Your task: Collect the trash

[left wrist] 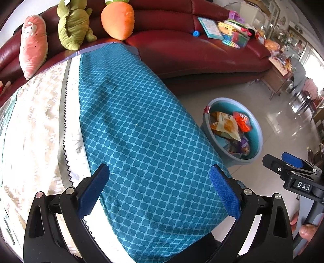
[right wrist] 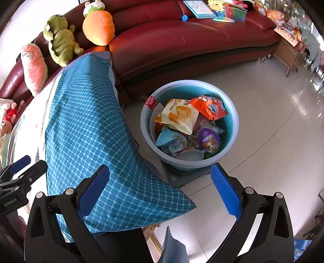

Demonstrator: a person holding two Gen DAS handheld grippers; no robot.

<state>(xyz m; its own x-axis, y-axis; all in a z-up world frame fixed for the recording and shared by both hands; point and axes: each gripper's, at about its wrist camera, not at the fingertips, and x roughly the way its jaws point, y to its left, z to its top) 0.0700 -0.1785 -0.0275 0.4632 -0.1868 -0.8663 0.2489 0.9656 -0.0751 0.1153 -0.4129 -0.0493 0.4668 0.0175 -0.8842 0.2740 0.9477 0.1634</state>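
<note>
A blue-grey basin (right wrist: 188, 83) stands on the floor beside the table and holds several snack wrappers: a yellow packet (right wrist: 178, 116), an orange packet (right wrist: 210, 107) and a purple egg-shaped pack (right wrist: 209, 139). The same basin (left wrist: 257, 129) shows at the right of the left wrist view. My left gripper (left wrist: 160, 190) hangs open over the teal patterned cloth (left wrist: 141, 131), nothing between its fingers. My right gripper (right wrist: 160, 190) is open too, above the cloth's corner (right wrist: 125, 198) and just short of the basin. The right gripper (left wrist: 291, 168) also appears at the left wrist view's right edge.
A dark red leather sofa (right wrist: 192, 40) curves behind, with plush toys (right wrist: 60, 40) on its arm and books and toys (right wrist: 218, 10) on the seat. A wooden side table (right wrist: 289, 52) stands at the far right. Glossy tiled floor (right wrist: 273, 131) lies around the basin. A beige cloth (left wrist: 34, 131) covers the table's left part.
</note>
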